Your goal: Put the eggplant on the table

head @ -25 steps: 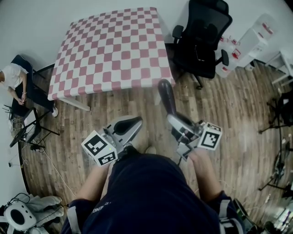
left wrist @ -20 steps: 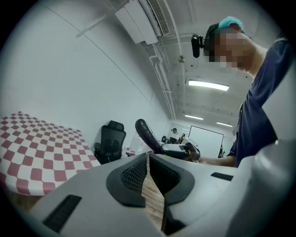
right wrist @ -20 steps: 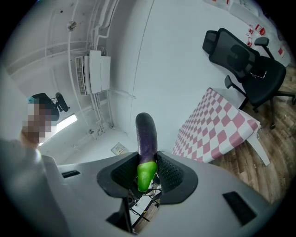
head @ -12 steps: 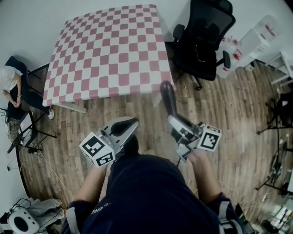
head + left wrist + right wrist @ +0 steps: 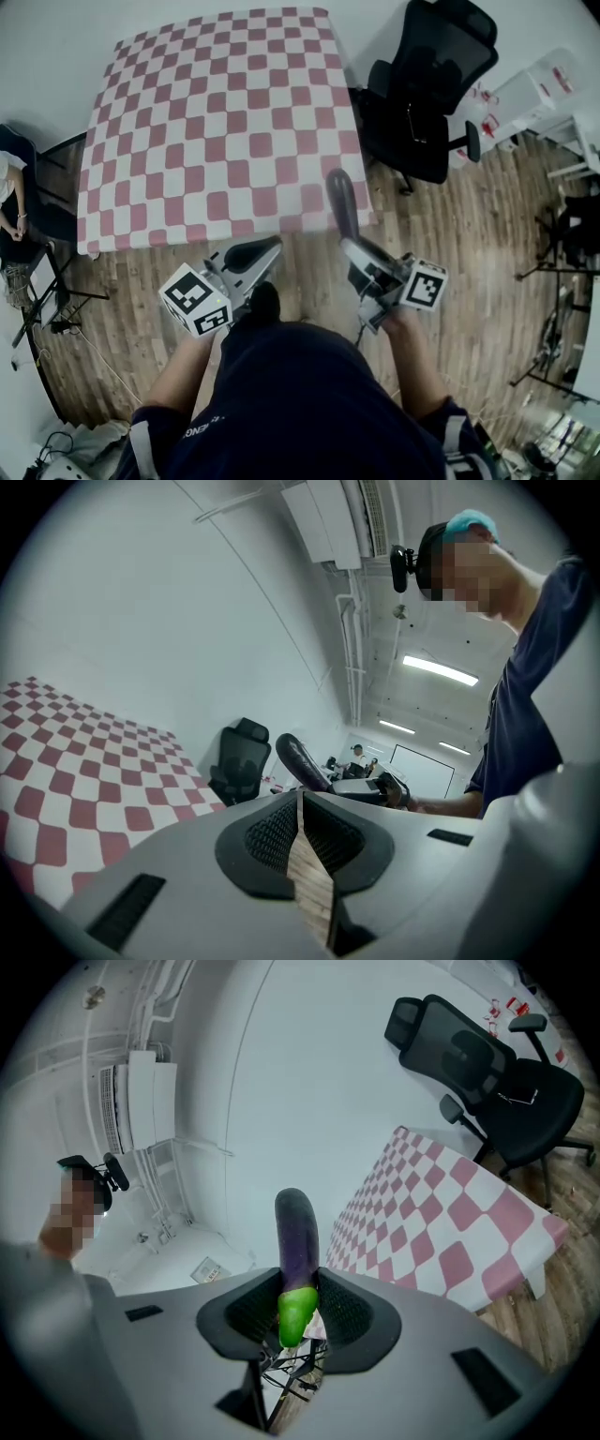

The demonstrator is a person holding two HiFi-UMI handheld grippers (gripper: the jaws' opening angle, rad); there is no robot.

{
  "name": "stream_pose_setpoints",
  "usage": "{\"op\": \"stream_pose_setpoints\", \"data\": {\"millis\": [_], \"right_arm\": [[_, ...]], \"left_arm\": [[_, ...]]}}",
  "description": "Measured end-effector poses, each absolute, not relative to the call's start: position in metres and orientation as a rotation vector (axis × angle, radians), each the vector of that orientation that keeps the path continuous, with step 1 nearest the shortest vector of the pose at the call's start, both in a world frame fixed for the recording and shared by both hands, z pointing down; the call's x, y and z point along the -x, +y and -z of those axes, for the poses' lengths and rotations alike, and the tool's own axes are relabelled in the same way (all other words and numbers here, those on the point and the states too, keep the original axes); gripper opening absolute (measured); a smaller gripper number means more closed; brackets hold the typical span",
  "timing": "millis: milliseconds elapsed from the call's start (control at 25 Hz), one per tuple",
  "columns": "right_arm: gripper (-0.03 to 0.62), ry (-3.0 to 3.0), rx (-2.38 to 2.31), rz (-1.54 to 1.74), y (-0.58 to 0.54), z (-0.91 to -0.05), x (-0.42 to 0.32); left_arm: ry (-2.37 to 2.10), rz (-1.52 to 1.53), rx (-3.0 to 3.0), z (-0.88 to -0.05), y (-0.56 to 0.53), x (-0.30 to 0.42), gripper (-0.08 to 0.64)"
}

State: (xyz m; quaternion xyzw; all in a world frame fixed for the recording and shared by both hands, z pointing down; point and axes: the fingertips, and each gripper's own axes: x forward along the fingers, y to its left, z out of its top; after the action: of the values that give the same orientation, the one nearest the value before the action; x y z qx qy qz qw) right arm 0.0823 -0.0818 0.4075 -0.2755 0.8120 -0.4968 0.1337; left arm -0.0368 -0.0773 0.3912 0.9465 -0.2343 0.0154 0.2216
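A dark purple eggplant (image 5: 339, 202) with a green stem end (image 5: 297, 1309) sticks forward out of my right gripper (image 5: 354, 248), which is shut on the stem end. Its tip overlaps the near right edge of the table (image 5: 216, 122), which wears a red-and-white checked cloth. In the right gripper view the eggplant (image 5: 297, 1227) stands between the pads with the table (image 5: 441, 1222) beyond on the right. My left gripper (image 5: 262, 251) is held level just short of the table's near edge, shut and empty. The left gripper view shows its jaws (image 5: 300, 832) closed together and the eggplant (image 5: 298, 761) off to the right.
A black office chair (image 5: 427, 84) stands right of the table. A person (image 5: 7, 202) sits at the far left by a stand. White furniture (image 5: 534, 84) and tripods (image 5: 562, 244) line the right side. The floor is wooden planks.
Both grippers have moved forward toward the table, and the table now looms closer. The eggplant's tip has gone from short of the cloth's edge to overlapping it. The grip is unchanged.
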Motion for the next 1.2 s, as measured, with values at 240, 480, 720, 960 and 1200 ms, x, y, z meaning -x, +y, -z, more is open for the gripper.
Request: {"op": "stream_pose_setpoints", "data": {"millis": [240,480,720,960,1200], "right_arm": [[0.127,2.341,0.836,1.447,-0.079,-0.424,-0.082],[0.127,2.404,0.792,1.3,-0.058,-0.496,-0.141],[0.127,2.318,1.036,1.535,-0.092,-0.464,-0.069],[0.127,2.382,1.025,1.57,-0.15,-0.475,-0.054],[0.127,2.241,1.184,1.907,-0.195,-0.565,-0.071]], "left_arm": [[-0.664,-0.057,-2.637,-0.396,-0.07,0.048,0.04],[-0.812,-0.04,-2.774,-0.455,-0.052,0.009,0.04],[-0.656,-0.046,-2.551,-0.425,-0.072,0.089,0.04],[-0.72,-0.069,-2.496,-0.411,-0.094,0.102,0.04],[-0.856,-0.093,-2.415,-0.417,-0.117,0.096,0.04]]}}
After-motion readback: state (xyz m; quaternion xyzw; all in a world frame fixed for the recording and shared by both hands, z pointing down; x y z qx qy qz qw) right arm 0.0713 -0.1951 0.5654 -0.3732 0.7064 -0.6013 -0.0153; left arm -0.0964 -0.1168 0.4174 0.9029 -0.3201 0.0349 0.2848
